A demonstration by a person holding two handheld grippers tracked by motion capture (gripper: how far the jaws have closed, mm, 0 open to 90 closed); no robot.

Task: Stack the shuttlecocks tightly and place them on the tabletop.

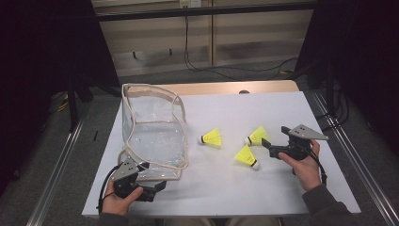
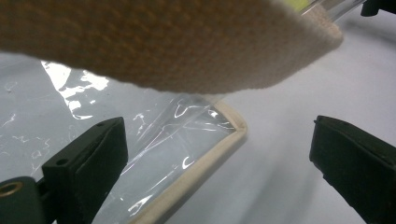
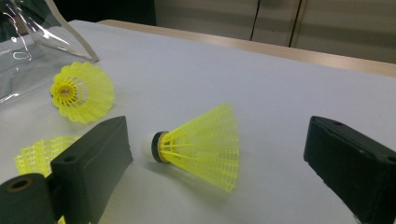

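A clear plastic bag (image 1: pixel 153 134) with beige trim stands open on the left of the white table. Three yellow shuttlecocks lie to its right: one (image 1: pixel 211 138) near the bag, one (image 1: pixel 256 135) farther right, one (image 1: pixel 247 156) nearer me. My left gripper (image 1: pixel 157 187) is open at the bag's front bottom edge; in the left gripper view the bag's trimmed corner (image 2: pixel 219 140) lies between the jaws of the left gripper (image 2: pixel 217 135). My right gripper (image 1: pixel 275 139) is open just right of the shuttlecocks. In the right gripper view a shuttlecock (image 3: pixel 198 144) lies on its side ahead of the open right gripper (image 3: pixel 217 135).
A beige strap (image 2: pixel 163 42) of the bag hangs close across the top of the left gripper view. Two other shuttlecocks (image 3: pixel 83 92) (image 3: pixel 37 156) lie left of the right gripper's jaws. The white table (image 1: pixel 263 103) ends at a wooden strip (image 1: pixel 235 87) at the back; metal rails run along both sides.
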